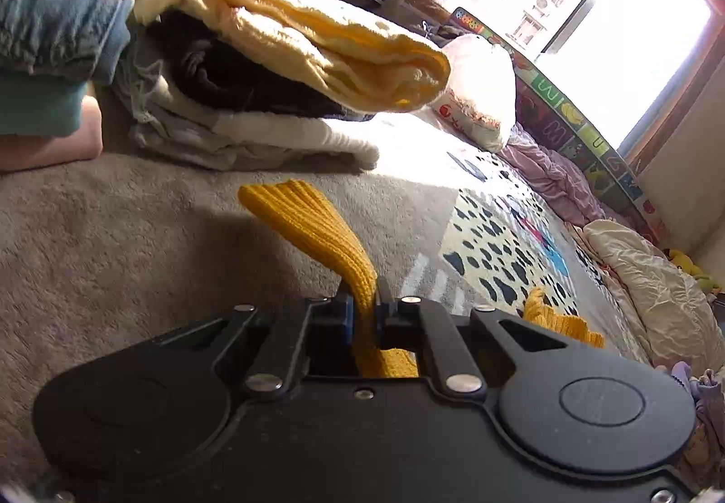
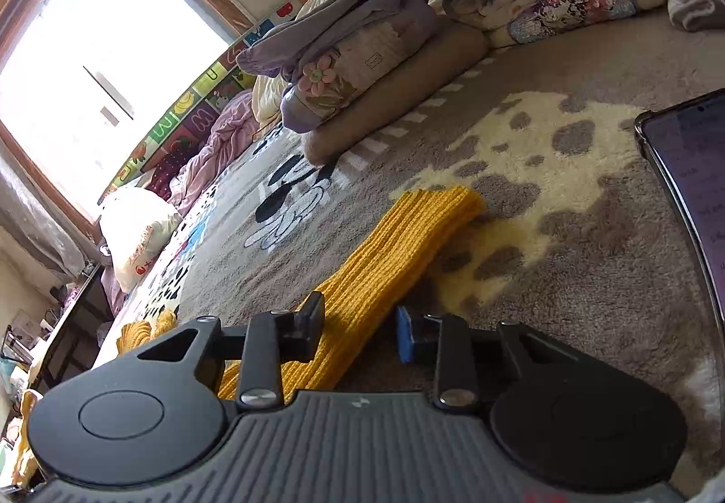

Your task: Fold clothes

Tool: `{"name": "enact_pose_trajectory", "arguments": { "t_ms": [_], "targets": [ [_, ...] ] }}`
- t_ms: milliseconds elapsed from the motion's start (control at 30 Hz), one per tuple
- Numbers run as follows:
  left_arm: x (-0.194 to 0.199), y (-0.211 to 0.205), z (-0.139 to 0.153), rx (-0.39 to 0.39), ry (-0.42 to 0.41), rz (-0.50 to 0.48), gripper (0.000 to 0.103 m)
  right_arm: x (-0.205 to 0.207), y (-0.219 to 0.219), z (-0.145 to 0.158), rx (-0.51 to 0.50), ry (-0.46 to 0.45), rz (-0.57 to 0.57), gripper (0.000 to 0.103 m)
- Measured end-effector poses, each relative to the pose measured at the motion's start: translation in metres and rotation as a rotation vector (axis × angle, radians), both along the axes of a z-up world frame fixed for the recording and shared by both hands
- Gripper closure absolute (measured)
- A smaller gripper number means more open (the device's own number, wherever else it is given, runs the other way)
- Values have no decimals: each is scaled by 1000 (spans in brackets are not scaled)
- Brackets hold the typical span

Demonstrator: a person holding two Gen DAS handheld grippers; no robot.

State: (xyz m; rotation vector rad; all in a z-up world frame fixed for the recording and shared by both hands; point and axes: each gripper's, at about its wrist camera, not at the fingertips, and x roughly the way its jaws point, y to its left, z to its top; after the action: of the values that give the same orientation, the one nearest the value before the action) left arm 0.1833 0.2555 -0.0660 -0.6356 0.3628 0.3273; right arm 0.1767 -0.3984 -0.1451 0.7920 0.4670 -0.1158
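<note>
My left gripper (image 1: pixel 364 312) has its jaws closed tight on a mustard-yellow knit garment (image 1: pixel 312 226); a ribbed strip of it stands up out of the jaws and flops over toward the left, its end lifted off the carpet (image 1: pixel 136 240). More of the same knit shows to the right behind my left gripper's body, but how it joins the pinched part is hidden by the black housing.

My right gripper (image 2: pixel 358 328) has its jaws spread wide with nothing clamped. The yellow knit garment (image 2: pixel 398 244) lies flat on the carpet (image 2: pixel 589 276) as a long ribbed band, passing between the parted jaws; the left finger sits over its edge, while the blue-padded right finger stands just beside it. Whether either finger actually presses the cloth I cannot tell. The near end of the band vanishes under my gripper.

Ahead of my left gripper sits a stack of folded clothes (image 1: pixel 272 86), a pale yellow piece on top. The dark item beneath it is too shadowed to identify. A phone (image 2: pixel 688 195) is cut off at the right edge.
</note>
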Motion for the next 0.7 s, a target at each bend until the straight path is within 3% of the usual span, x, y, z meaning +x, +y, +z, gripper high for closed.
{"name": "enact_pose_trajectory", "arguments": {
  "t_ms": [100, 167, 200, 267, 300, 400, 433, 500, 567, 700],
  "targets": [
    [5, 18, -16, -50, 71, 0, 96, 1, -4, -3, 18, 4, -17, 80],
    [13, 23, -33, -74, 197, 9, 93, 2, -2, -2, -5, 8, -17, 81],
    [11, 23, -34, -77, 190, 24, 88, 2, -1, -2, -13, 9, -20, 83],
    [3, 19, -25, -38, 198, 80, 77, 1, -1, -3, -23, 8, -30, 85],
    [-2, 15, -20, 7, 206, 120, 65, 0, -1, -3, -25, 7, -36, 87],
    [-12, 2, -15, 79, 224, 184, 61, -5, 1, 2, -68, 13, -65, 87],
    [-15, -4, -12, 94, 209, 173, 61, -6, 2, 6, -98, 21, -77, 87],
    [-18, -19, -4, 131, 175, 129, 61, -14, 5, 16, -172, 22, -130, 65],
    [-16, -34, 2, 153, 149, 69, 60, -23, 5, 29, -234, -4, -182, 54],
    [4, -64, 6, 135, 104, -123, 60, -25, 16, 49, -324, -77, -111, 54]
  ]
}}
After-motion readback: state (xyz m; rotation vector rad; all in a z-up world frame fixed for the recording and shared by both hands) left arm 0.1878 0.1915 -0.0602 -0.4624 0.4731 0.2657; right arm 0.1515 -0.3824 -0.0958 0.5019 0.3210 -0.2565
